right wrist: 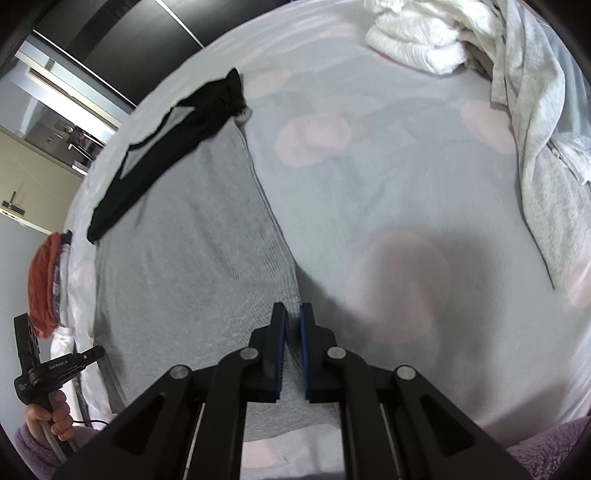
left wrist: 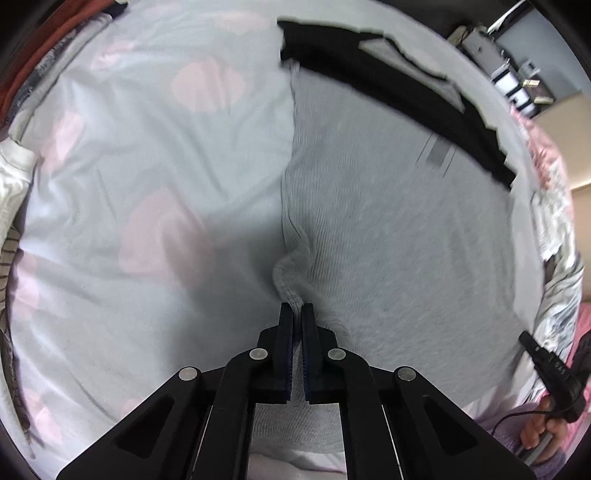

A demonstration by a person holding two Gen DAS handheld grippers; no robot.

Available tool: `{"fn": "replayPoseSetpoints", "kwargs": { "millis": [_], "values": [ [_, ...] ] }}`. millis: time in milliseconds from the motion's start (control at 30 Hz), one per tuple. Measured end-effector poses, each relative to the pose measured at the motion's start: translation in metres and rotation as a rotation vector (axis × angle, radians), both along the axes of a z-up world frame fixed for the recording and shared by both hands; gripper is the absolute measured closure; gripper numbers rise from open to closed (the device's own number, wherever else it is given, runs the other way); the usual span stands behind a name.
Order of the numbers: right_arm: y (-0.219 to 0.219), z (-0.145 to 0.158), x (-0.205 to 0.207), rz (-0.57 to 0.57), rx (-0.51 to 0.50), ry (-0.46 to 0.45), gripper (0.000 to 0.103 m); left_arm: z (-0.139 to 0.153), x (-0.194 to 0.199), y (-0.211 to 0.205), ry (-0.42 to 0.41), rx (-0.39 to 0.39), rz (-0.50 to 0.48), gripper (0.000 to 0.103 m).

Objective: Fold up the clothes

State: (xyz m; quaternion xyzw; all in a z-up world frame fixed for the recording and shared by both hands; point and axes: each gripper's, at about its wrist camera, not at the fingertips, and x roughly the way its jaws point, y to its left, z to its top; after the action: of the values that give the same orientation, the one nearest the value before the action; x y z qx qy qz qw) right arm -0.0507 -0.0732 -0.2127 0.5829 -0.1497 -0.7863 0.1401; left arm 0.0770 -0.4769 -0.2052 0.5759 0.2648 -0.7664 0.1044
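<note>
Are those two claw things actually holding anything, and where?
Yes. Both the left gripper and the right gripper pinch the near edge of the grey ribbed garment.

Grey garment: ribbed knit, matt. Sheet: smooth cloth. Gripper: matt plastic.

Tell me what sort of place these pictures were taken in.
Most likely a bedroom at home: the grey garment is spread on a bedsheet printed with pink shapes, unfolded laundry is heaped at its far side, and both grippers pinch the garment's edge.
</note>
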Motion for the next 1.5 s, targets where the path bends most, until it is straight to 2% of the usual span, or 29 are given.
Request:
{"fn": "replayPoseSetpoints", "kwargs": {
  "millis": [133,300,467,533,633,700,833,933,1067,1133,1200,1267,1367,1500],
  "values": [
    [0.006,0.007,-0.006,-0.019,-0.03,0.043,0.096,0.017,-0.013,-0.031,0.099,-0.001,0.047,0.099],
    [0.007,0.021,-0.015,-0.026,-0.053,0.126,0.096,0.026,-0.023,-0.049,0.197,-0.031,0.092,0.099],
    [-0.006,0.029,-0.037,-0.019,-0.047,0.232,0.096,0.026,-0.061,-0.046,0.277,-0.067,0.121,0.099],
    [-0.013,0.028,-0.046,-0.018,-0.041,0.272,0.096,0.021,-0.071,-0.047,0.272,-0.089,0.115,0.099],
    [-0.029,0.016,-0.062,0.004,0.01,0.279,0.096,0.011,-0.084,-0.045,0.232,-0.148,0.092,0.099],
    [-0.039,0.002,-0.074,0.015,0.04,0.255,0.096,0.002,-0.092,-0.043,0.194,-0.177,0.071,0.099],
    [-0.048,-0.025,-0.095,0.005,0.037,0.19,0.096,-0.006,-0.098,-0.043,0.165,-0.203,0.063,0.098],
    [-0.051,-0.033,-0.101,0.005,0.033,0.182,0.095,-0.01,-0.101,-0.043,0.147,-0.22,0.061,0.095],
    [-0.049,-0.036,-0.104,-0.002,0.016,0.174,0.095,-0.016,-0.105,-0.043,0.124,-0.242,0.058,0.093],
    [-0.047,-0.036,-0.103,-0.011,0.002,0.167,0.094,-0.02,-0.107,-0.043,0.112,-0.253,0.056,0.088],
    [-0.044,-0.035,-0.103,-0.022,-0.013,0.16,0.094,-0.023,-0.109,-0.044,0.1,-0.264,0.054,0.077],
    [-0.04,-0.032,-0.101,-0.04,-0.032,0.157,0.093,-0.024,-0.109,-0.044,0.093,-0.269,0.058,0.071],
    [-0.032,-0.021,-0.094,-0.082,-0.052,0.185,0.087,-0.013,-0.1,-0.045,0.113,-0.265,0.08,0.07],
    [-0.016,-0.006,-0.08,-0.148,-0.04,0.234,0.087,0.005,-0.084,-0.04,0.145,-0.32,0.094,0.064]
  ]
}}
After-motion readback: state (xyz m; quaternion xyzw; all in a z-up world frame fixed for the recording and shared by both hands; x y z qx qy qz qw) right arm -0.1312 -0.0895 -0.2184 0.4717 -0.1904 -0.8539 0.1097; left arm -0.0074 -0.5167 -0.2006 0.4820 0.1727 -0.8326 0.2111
